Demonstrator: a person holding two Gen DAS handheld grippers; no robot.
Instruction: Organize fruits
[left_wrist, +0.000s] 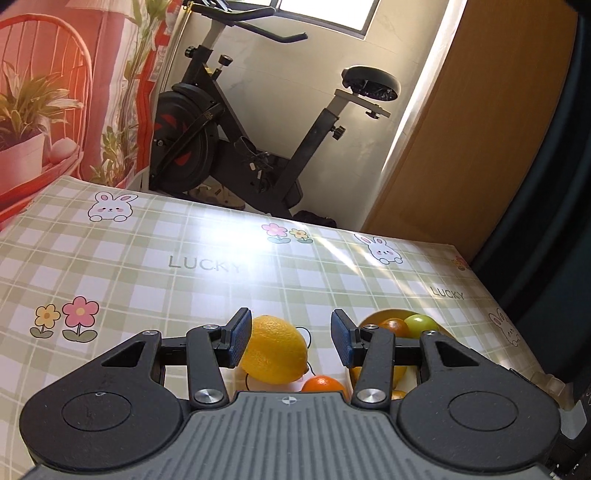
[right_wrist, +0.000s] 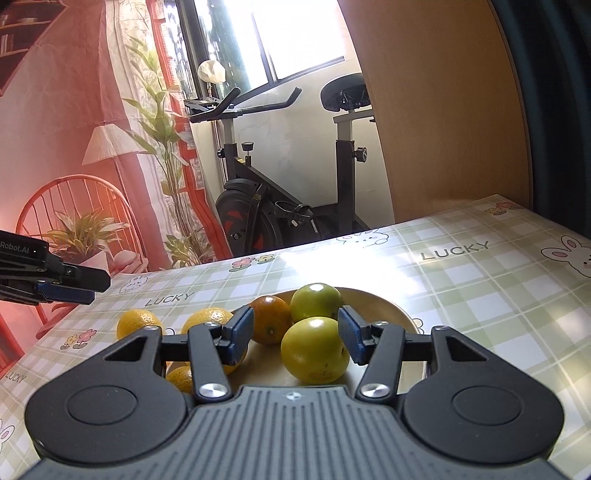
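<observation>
Yellow-green fruit (right_wrist: 314, 355) sits nearest in the plate (right_wrist: 391, 308) at lower centre, between the right gripper (right_wrist: 296, 334) jaws, which stand apart and unpressed. Behind it – an orange (right_wrist: 270, 318) and a green fruit (right_wrist: 314, 301). Left of the plate, lemons (right_wrist: 137, 322) lie on the checked worktop (right_wrist: 461, 280). The left gripper (left_wrist: 290, 338) holds nothing – its jaws are narrow above a lemon (left_wrist: 275, 349).

The desk (right_wrist: 461, 291) is wearing a pale green and white checked cover printed with white bunnies, pink and yellow flowers and grey "LUCKY" lettering. The plate (right_wrist: 384, 306) is showing cream. On it, two fruits (right_wrist: 314, 349) are glowing yellow-green and one (right_wrist: 269, 319) is showing orange. The lemon (left_wrist: 273, 349) is shining bright yellow. Both gripper pads (right_wrist: 242, 334) are showing blue on black.
</observation>
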